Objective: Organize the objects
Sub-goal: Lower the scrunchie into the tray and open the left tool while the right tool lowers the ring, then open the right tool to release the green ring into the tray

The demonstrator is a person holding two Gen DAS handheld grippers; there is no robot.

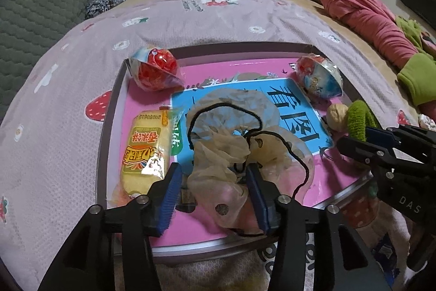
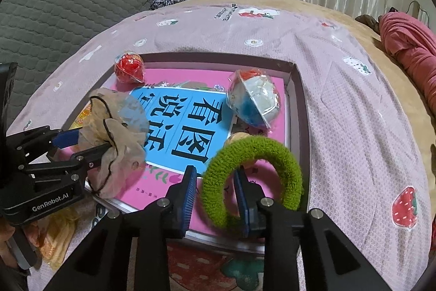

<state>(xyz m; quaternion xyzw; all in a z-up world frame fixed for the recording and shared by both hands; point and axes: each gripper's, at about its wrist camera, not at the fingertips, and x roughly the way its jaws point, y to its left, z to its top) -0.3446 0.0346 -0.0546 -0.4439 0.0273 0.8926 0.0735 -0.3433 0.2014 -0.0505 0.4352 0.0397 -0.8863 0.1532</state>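
1. While both claws work over the shallow tray (image 1: pixel 109 127) on the bed, the left claw (image 1: pixel 215 192) sits at the tray's near edge with its blue pads either side of a sheer beige scrunchie (image 1: pixel 218 152) with black trim.
2. Left claw state: narrowed onto the scrunchie. The right wrist view shows the fabric bunched between its fingers and raised off the tray; most of it billows out ahead of the tips.
3. Right claw (image 2: pixel 215 198): one finger passes through the hole of the green fuzzy hair tie (image 2: pixel 253 176), the other sits outside the ring. The near side of the ring lies between the pads. I cannot tell whether the pads actually pinch it or just flank it.
4. The green tie is at the tray's near right corner, tilted up, with a walnut (image 1: pixel 336 116) just behind it, touching or nearly so.
5. Other items on the tray's pink and blue printed sheet (image 2: pixel 185 122):
   - yellow snack packet (image 1: pixel 144 152) just left of the left claw, lying flat
   - red wrapped capsule toy (image 1: pixel 155 67) at the far left corner
   - red, white and blue wrapped capsule toy (image 2: pixel 253 102) at the far right, well beyond the right claw
6. The tray rests on a pink strawberry-print sheet (image 2: pixel 354 100).
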